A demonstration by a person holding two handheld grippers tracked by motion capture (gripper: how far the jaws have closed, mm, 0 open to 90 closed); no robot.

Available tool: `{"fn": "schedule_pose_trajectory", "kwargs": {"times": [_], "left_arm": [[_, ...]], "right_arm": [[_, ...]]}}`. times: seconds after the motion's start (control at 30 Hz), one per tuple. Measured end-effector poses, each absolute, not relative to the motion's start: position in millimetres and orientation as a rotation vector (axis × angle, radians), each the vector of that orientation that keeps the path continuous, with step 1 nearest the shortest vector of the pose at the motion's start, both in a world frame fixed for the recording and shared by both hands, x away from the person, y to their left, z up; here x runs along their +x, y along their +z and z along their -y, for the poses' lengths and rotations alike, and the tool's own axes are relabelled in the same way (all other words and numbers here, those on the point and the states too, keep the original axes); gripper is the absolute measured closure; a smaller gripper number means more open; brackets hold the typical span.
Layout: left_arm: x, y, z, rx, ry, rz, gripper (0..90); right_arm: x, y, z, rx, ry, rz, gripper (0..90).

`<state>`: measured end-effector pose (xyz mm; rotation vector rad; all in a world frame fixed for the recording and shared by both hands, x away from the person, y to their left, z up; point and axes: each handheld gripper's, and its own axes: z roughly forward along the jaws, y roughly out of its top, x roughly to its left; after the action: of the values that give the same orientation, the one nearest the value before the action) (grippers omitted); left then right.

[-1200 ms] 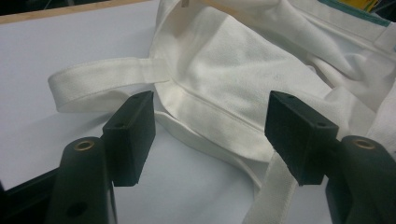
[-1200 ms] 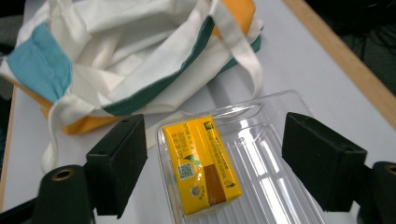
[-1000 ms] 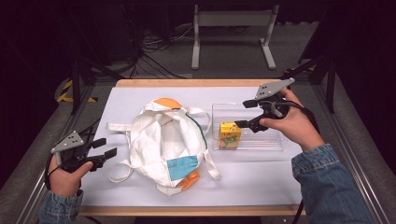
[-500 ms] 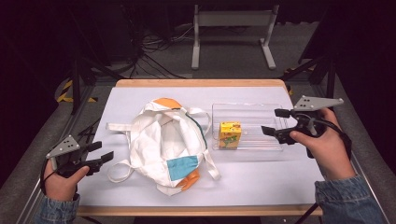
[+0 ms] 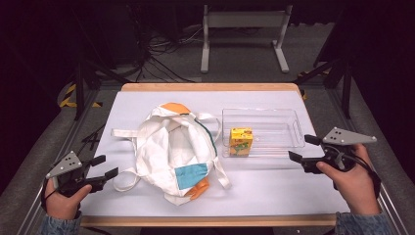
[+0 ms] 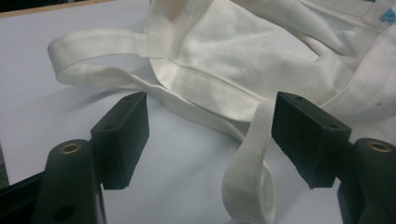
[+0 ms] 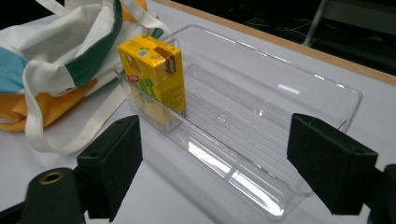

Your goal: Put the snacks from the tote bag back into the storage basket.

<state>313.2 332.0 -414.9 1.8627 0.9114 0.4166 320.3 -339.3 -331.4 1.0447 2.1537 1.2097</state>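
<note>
Resting upright at the left end of the clear tray, mid-frame, the juice box looks unpacked from the cloth bag, with both claws spread and empty: left gripper, jaws just opened, lower left; right gripper lower right

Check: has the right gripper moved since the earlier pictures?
Yes. The right gripper has drawn back from above the clear tray to beyond its right end, toward the table's near edge.

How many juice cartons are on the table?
1. The yellow juice carton stands upright at the left end of the clear tray. The cloth bag beside it could hide more.
</note>
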Motion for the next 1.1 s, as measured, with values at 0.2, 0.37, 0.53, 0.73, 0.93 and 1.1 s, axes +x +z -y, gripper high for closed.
{"fn": "schedule_pose_trajectory", "kwargs": {"times": [0.2, 0.37, 0.53, 0.73, 0.93, 1.1], "left_arm": [[308, -424, -334, 1.855, 0.434, -0.920, 26.4], [304, -428, -335, 1.841, 0.448, -0.921, 25.7], [305, -435, -338, 1.858, 0.466, -0.924, 22.7], [309, -444, -342, 1.840, 0.461, -0.924, 19.2], [313, -450, -343, 1.858, 0.451, -0.927, 16.6], [314, -454, -345, 1.847, 0.451, -0.951, 14.0]], "right_arm": [[310, -359, 340, 1.108, 1.183, -2.093, 18.5], [306, -370, 346, 1.142, 1.179, -2.061, 18.5], [301, -385, 354, 1.159, 1.193, -2.014, 18.6], [299, -408, 366, 1.223, 1.209, -1.976, 19.3], [303, -425, 369, 1.291, 1.187, -1.995, 19.5], [309, -434, 364, 1.302, 1.149, -2.032, 19.4]]}}
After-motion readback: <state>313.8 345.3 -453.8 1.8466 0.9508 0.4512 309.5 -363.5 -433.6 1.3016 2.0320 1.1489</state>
